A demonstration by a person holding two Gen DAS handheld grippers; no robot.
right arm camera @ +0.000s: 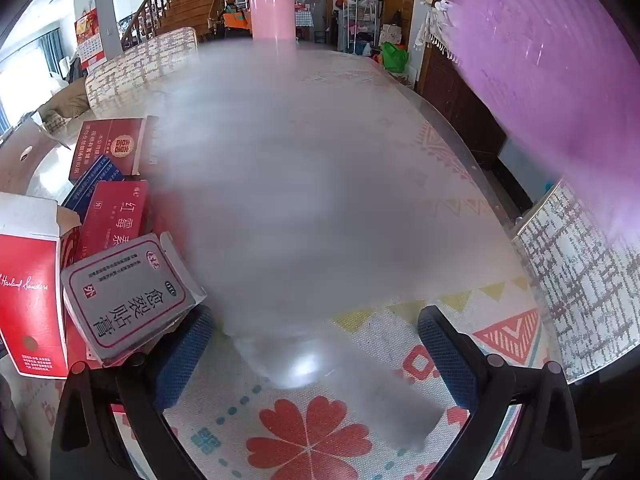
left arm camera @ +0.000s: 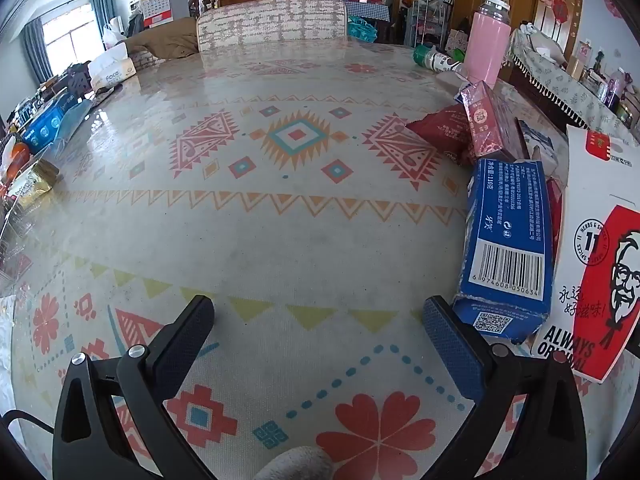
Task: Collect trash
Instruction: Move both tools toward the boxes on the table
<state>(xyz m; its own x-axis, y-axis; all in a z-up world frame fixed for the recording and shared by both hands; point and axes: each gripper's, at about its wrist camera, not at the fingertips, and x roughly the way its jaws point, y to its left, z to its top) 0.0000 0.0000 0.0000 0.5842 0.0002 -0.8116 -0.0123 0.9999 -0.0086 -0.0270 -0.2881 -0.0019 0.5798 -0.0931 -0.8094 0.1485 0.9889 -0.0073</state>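
Note:
A pile of empty packaging lies on the patterned table. In the left wrist view it is at the right: a blue toothpaste box (left arm camera: 506, 248), a white and red KFC box (left arm camera: 596, 264), a dark red box (left arm camera: 494, 124) and a red pouch (left arm camera: 444, 130). My left gripper (left arm camera: 318, 320) is open and empty, its right finger just left of the blue box. In the right wrist view the pile is at the left: a grey plaster box (right arm camera: 128, 296), red boxes (right arm camera: 114, 216), the KFC box (right arm camera: 32, 288). My right gripper (right arm camera: 316, 328) is open; a blurred grey see-through thing (right arm camera: 304, 200) fills the middle.
A pink thermos (left arm camera: 488, 44) and a lying green-capped bottle (left arm camera: 434, 60) stand at the far right of the table. Tissue packs (left arm camera: 110, 70) and boxes line the left edge. A chair (left arm camera: 272, 22) is at the far side. A purple blurred sheet (right arm camera: 552, 60) hangs at the right.

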